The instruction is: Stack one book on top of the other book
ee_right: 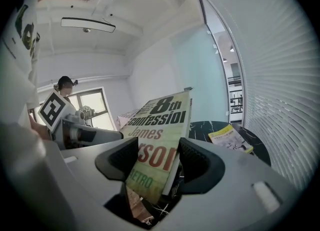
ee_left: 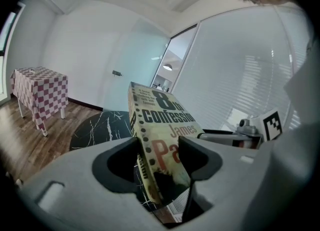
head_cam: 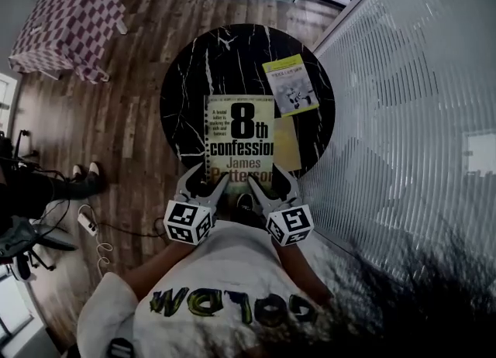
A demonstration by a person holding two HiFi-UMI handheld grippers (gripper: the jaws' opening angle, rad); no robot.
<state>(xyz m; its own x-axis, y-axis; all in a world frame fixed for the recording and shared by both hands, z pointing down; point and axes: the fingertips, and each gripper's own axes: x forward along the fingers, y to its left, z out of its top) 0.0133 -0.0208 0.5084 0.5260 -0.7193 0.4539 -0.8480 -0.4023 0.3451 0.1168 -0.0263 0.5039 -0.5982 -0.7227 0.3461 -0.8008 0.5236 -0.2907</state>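
Observation:
A large paperback titled "8th confession" (head_cam: 240, 139) hangs over the near half of the round black marble table (head_cam: 194, 77). I hold it by its near edge with both grippers. My left gripper (head_cam: 208, 182) is shut on the near left corner by the spine, and the book (ee_left: 160, 125) stands tilted between its jaws. My right gripper (head_cam: 273, 182) is shut on the near right corner, where the cover (ee_right: 160, 125) shows between its jaws. A smaller yellow-green book (head_cam: 291, 85) lies flat at the table's far right and also shows as the small book (ee_right: 231, 139) beyond the right jaw.
A table under a checkered cloth (head_cam: 70, 27) stands on the wooden floor at the far left. A wall of white blinds (head_cam: 411, 101) runs along the right. Another person's feet (head_cam: 81, 172) and cables (head_cam: 93, 228) are on the floor at the left.

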